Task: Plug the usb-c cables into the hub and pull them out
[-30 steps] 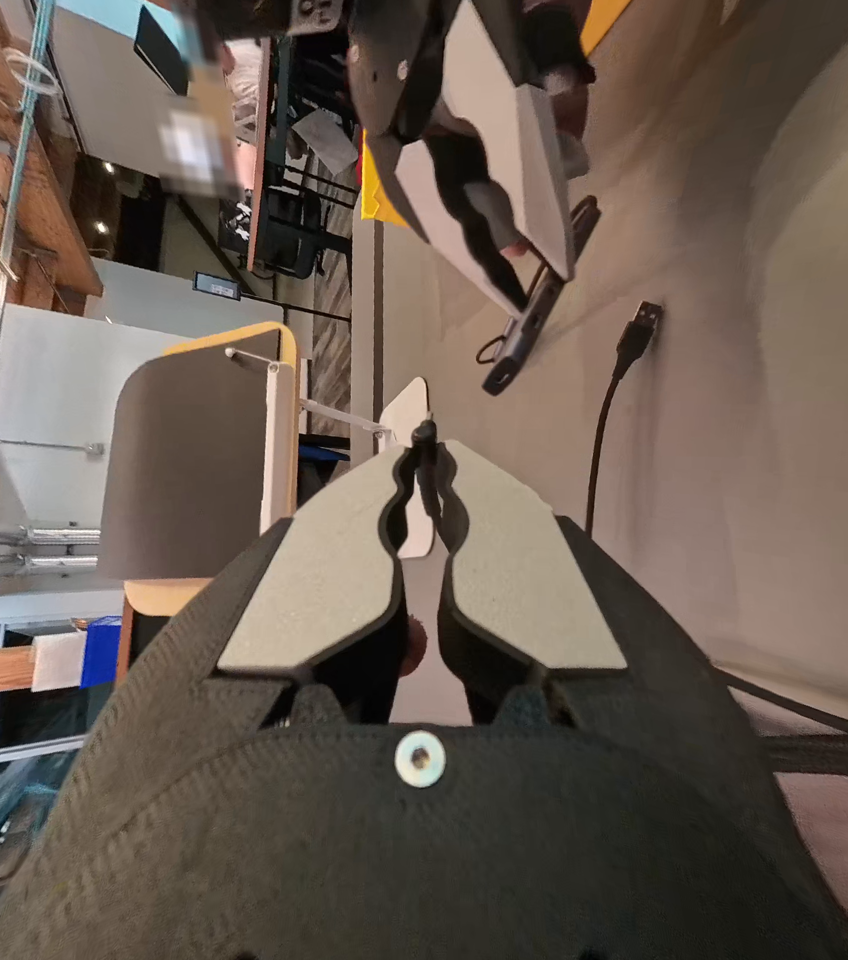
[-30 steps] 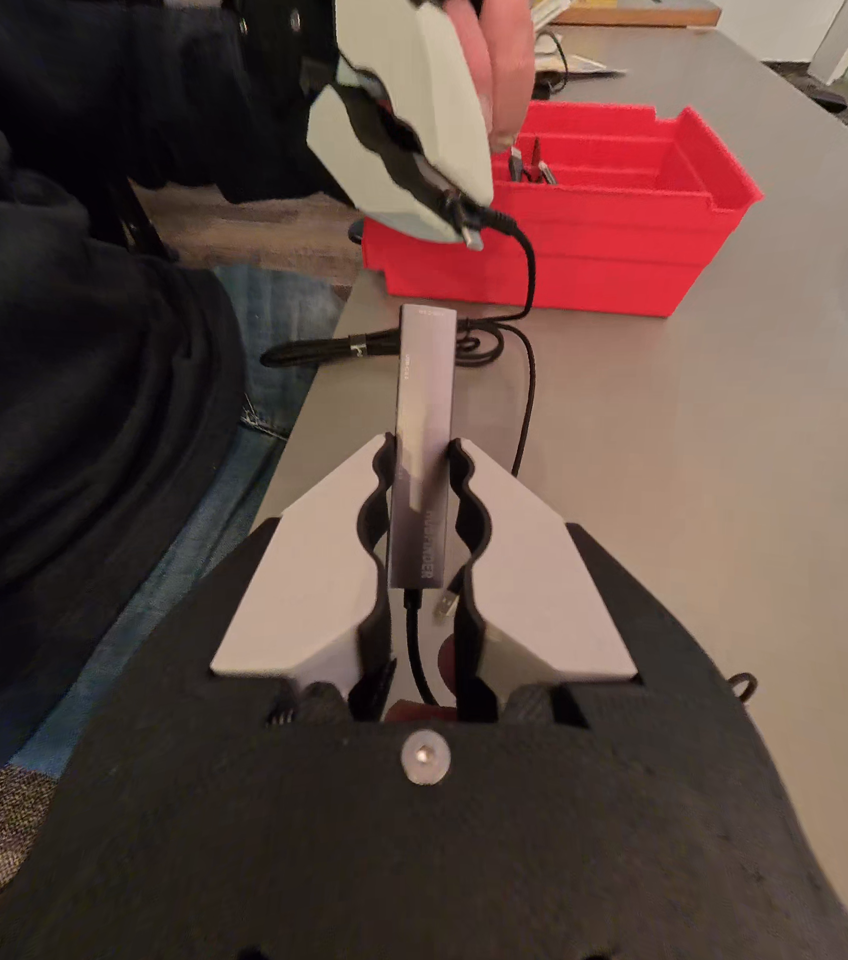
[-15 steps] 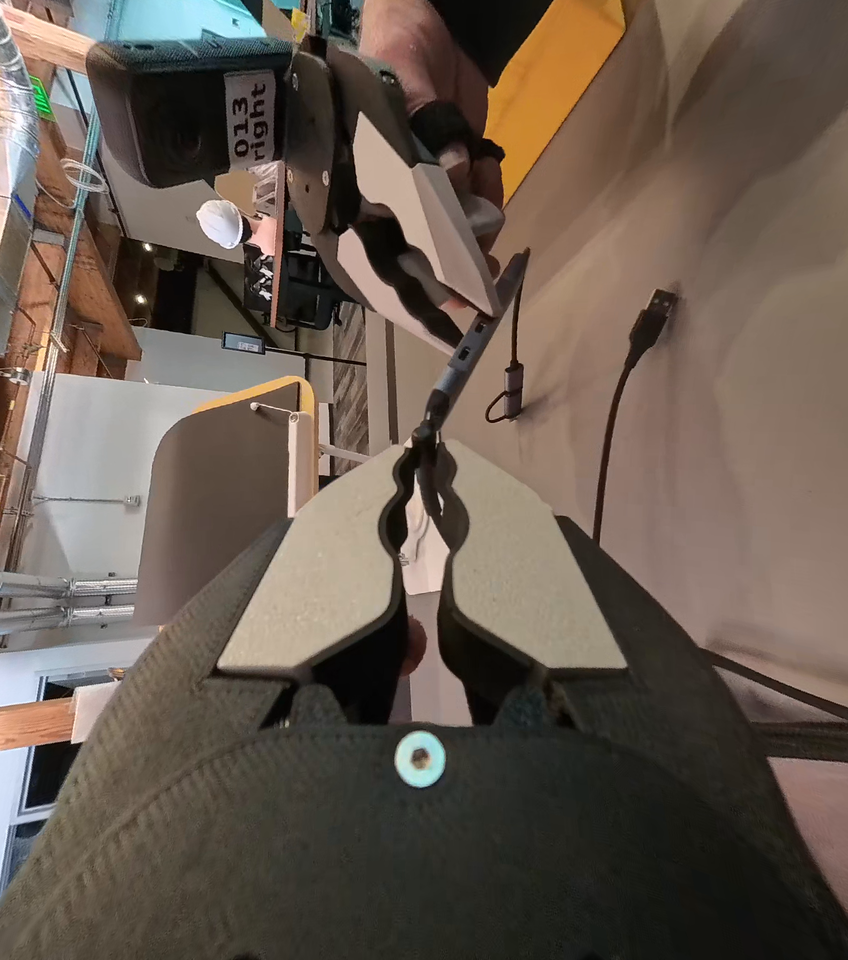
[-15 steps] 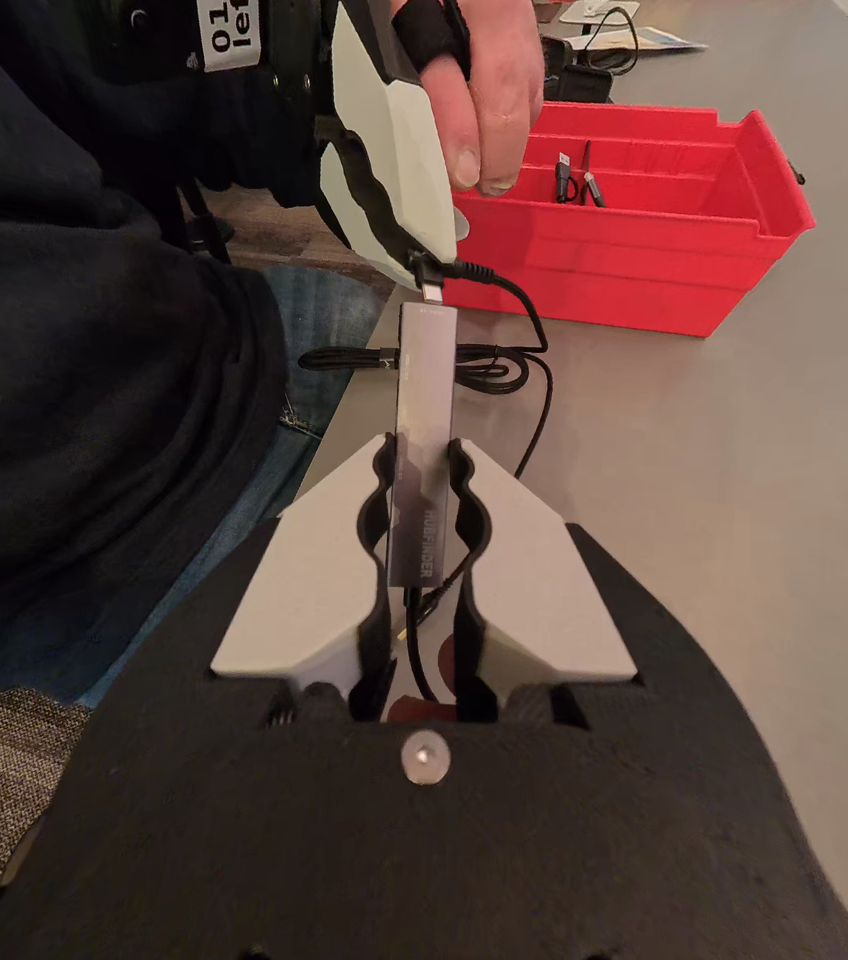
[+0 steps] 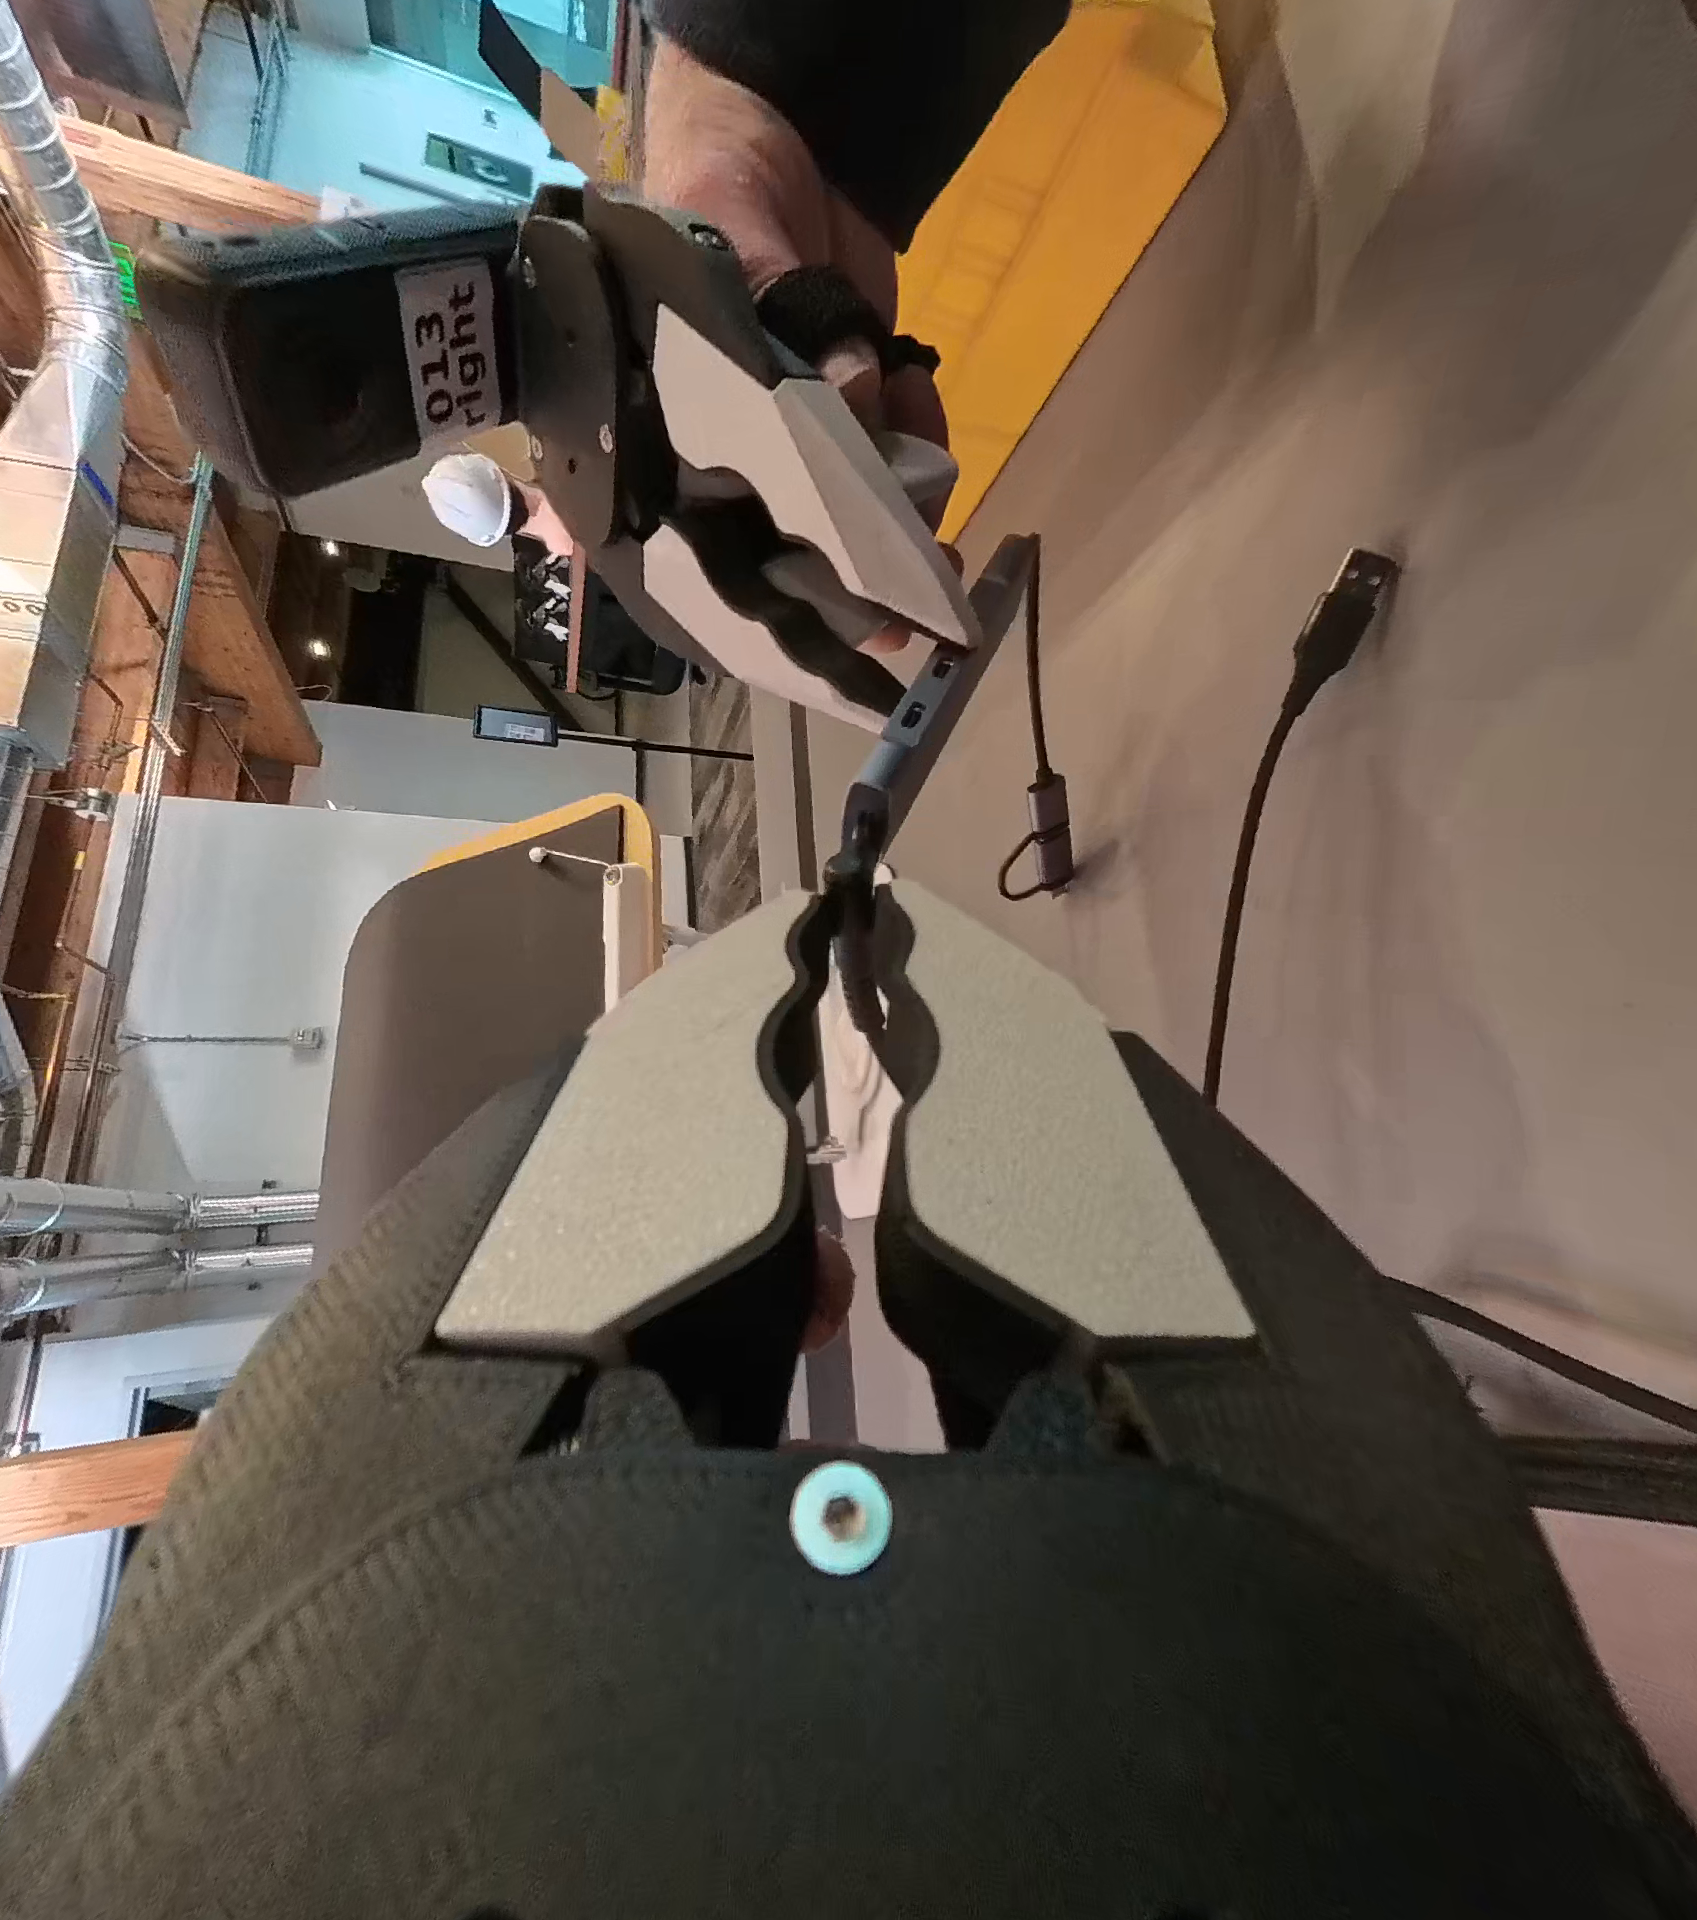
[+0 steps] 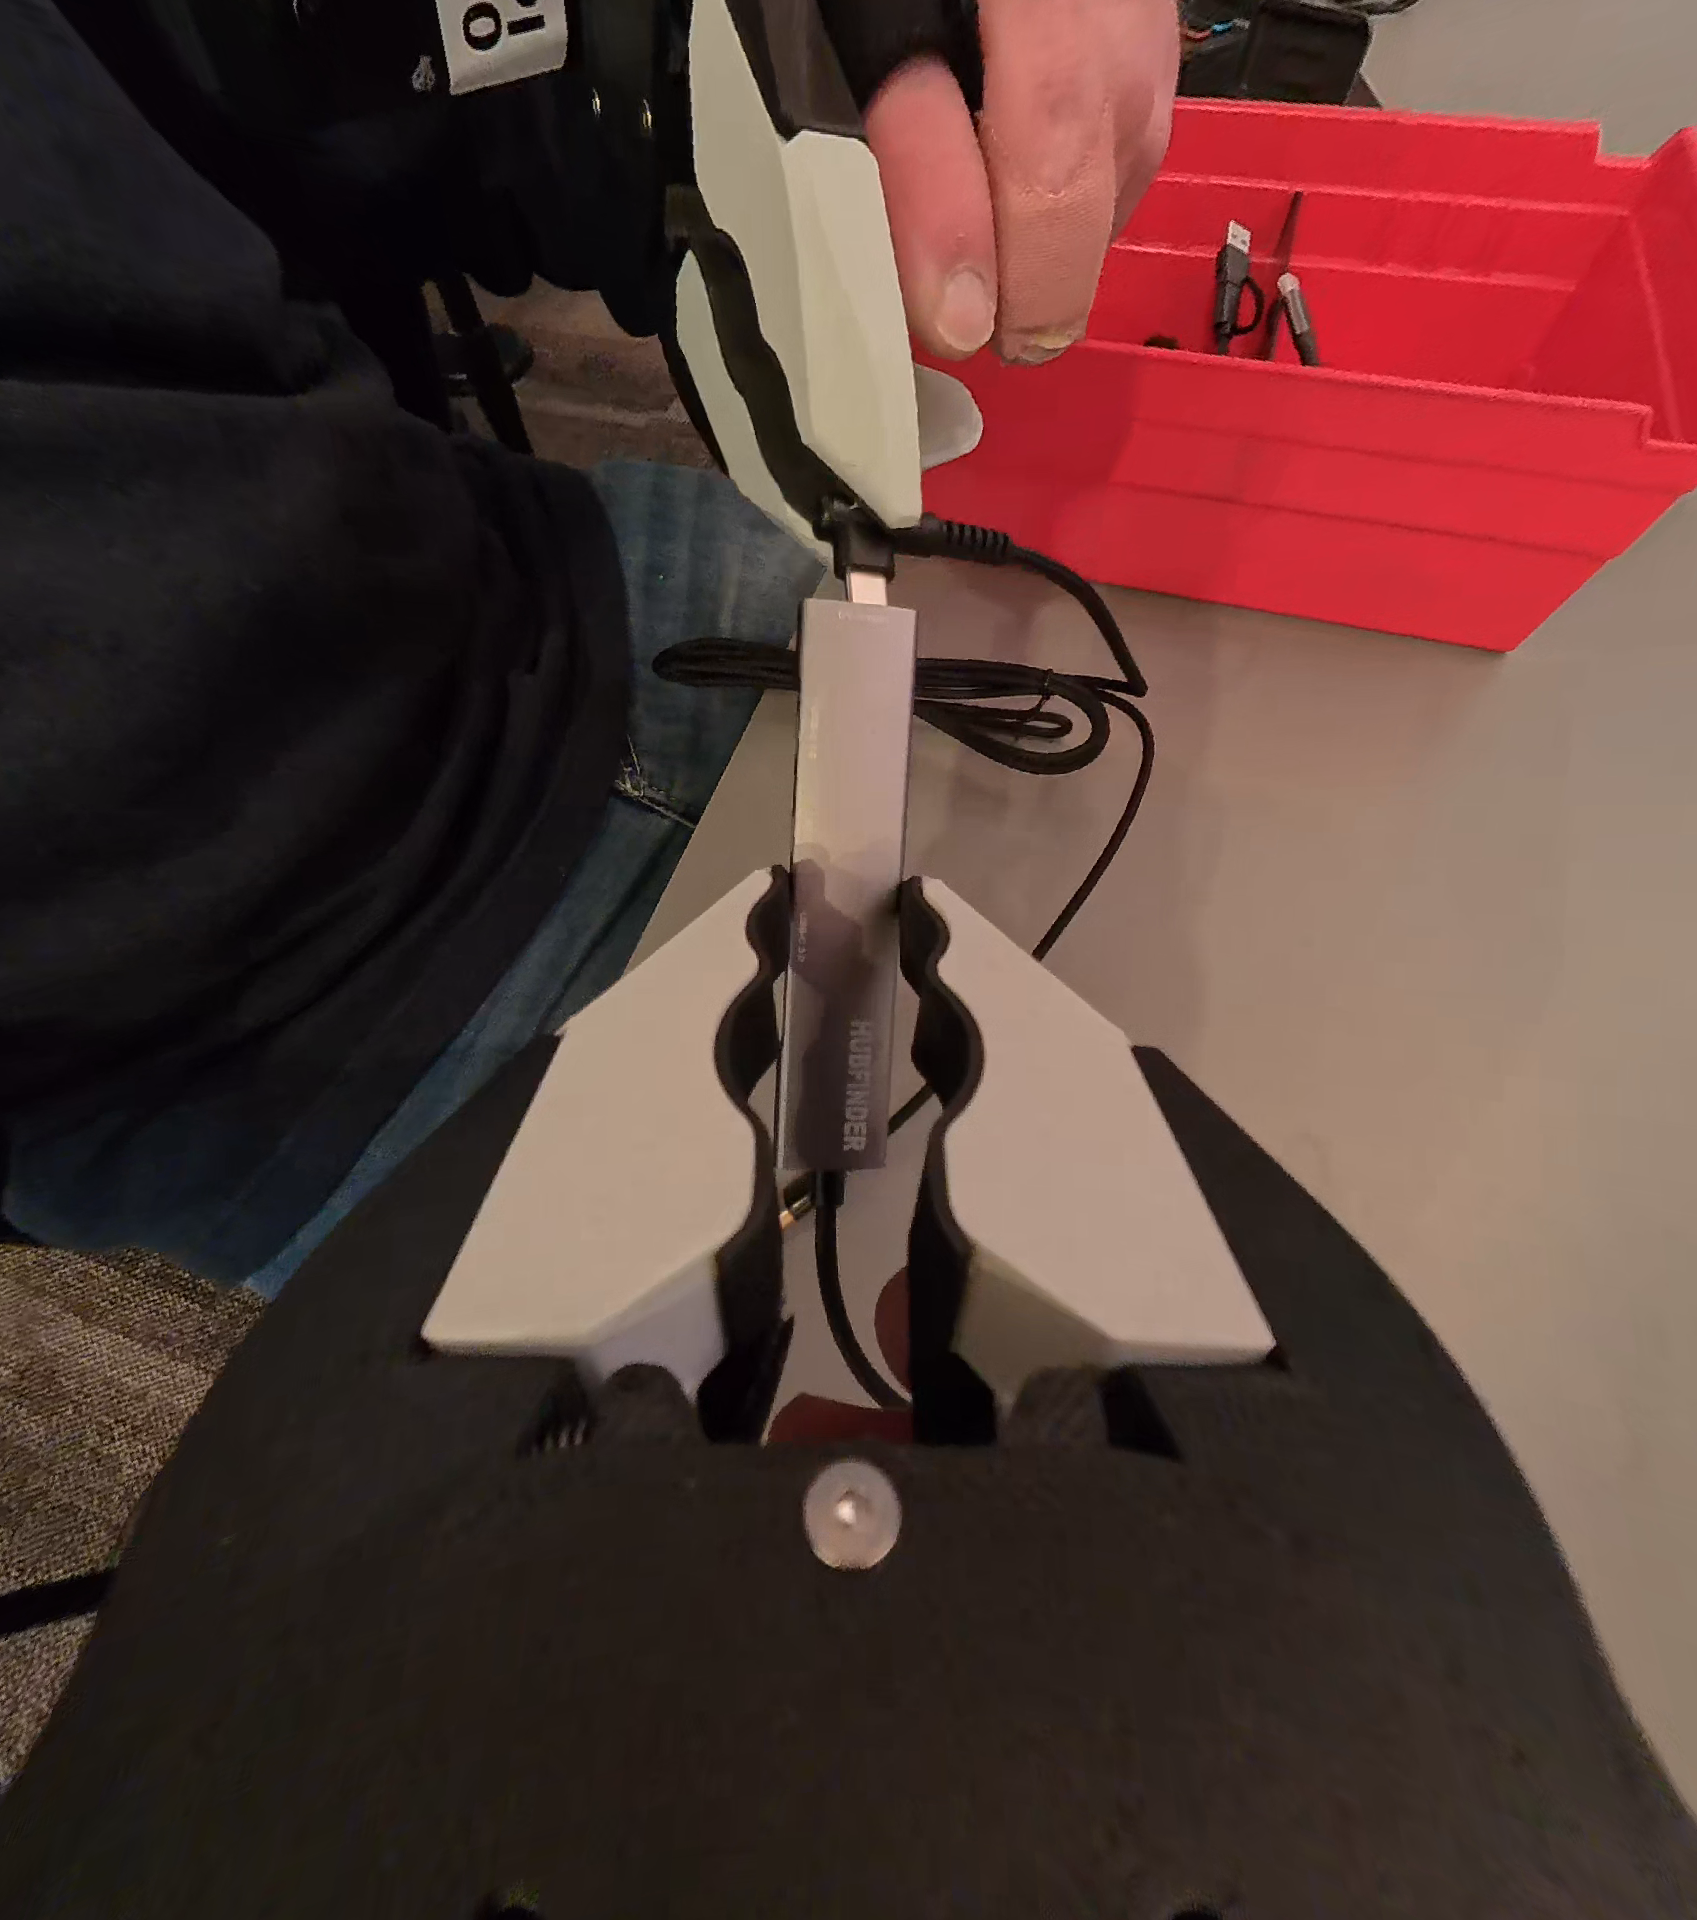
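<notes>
My right gripper (image 6: 844,883) is shut on a slim grey hub (image 6: 849,831), held above the grey table (image 6: 1395,1039) with its far end pointing at the other gripper. My left gripper (image 5: 849,914) is shut on the black plug of a usb-c cable (image 5: 852,894). In the right wrist view the plug's metal tip (image 6: 868,587) meets the hub's far end port, with bare metal still showing. In the left wrist view the hub (image 5: 927,707) runs from the plug up to the right gripper (image 5: 917,634).
A red bin (image 6: 1343,416) with several cable ends stands at the back right. A coil of black cable (image 6: 1010,707) lies under the hub. A loose USB-A plug (image 5: 1343,613) and an adapter (image 5: 1046,842) lie on the table. A person's dark sleeve and jeans are at the left.
The two grippers have come together. The cable plug moved from above and clear of the hub to its end port, and its tip now meets the port.
</notes>
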Demonstrator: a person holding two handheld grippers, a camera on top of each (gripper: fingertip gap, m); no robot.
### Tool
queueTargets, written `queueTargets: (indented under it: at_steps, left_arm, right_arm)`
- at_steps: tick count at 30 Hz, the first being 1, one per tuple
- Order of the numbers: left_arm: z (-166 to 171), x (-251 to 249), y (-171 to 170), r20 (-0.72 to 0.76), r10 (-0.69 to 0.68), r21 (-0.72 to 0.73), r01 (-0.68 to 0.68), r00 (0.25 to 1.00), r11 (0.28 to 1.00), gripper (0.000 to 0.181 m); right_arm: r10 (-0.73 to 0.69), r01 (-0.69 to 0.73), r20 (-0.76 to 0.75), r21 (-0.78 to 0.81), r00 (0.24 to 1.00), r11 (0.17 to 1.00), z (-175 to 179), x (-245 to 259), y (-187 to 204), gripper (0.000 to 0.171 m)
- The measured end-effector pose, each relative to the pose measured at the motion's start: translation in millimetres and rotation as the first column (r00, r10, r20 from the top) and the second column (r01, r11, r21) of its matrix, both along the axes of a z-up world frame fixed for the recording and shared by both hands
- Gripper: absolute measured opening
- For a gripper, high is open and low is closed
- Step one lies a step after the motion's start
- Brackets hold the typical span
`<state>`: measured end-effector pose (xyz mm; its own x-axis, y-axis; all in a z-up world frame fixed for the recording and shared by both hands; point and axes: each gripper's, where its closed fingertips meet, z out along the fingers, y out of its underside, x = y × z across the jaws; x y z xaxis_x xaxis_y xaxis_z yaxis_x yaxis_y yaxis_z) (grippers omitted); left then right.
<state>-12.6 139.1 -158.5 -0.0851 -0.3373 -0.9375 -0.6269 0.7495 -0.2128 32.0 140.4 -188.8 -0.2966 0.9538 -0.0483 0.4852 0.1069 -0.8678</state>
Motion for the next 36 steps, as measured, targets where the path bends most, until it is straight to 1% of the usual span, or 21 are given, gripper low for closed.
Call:
queueTargets:
  at_steps: [5,9,13,20,26,29,36]
  left_arm:
    - [-2,2,-3,-0.017,-0.010,0.014,0.010,1.000,1.000,0.007]
    - [-6,4,-7,-0.057,-0.013,0.058,0.016,0.998,0.998,0.007]
    - [-6,5,-8,-0.045,-0.018,0.052,0.021,0.999,0.998,0.007]
    - [-1,5,-9,-0.010,-0.022,0.043,0.022,1.000,0.999,0.007]
    - [0,6,-5,0.011,0.000,0.066,-0.001,1.000,0.998,0.007]
    - [3,4,-2,0.026,0.012,0.063,-0.014,1.000,0.998,0.007]
    - [1,4,-1,0.041,0.017,0.060,-0.020,0.999,0.998,0.007]
  right_arm:
    - [0.025,-0.025,0.045,-0.012,0.999,1.000,-2,2,-2,0.018]
    - [0.053,-0.053,0.081,-0.007,0.995,0.999,-3,3,-4,0.018]
    - [0.073,-0.073,0.088,-0.004,0.993,0.997,-2,2,-4,0.018]
    - [0.096,-0.096,0.003,-0.031,0.995,0.995,9,2,-3,0.018]
    - [0.090,-0.090,-0.029,-0.023,0.996,0.996,8,1,0,0.017]
    - [0.076,-0.080,-0.096,-0.035,0.993,0.996,17,0,3,0.017]
    - [0.078,-0.081,-0.102,-0.029,0.992,0.996,16,0,4,0.017]
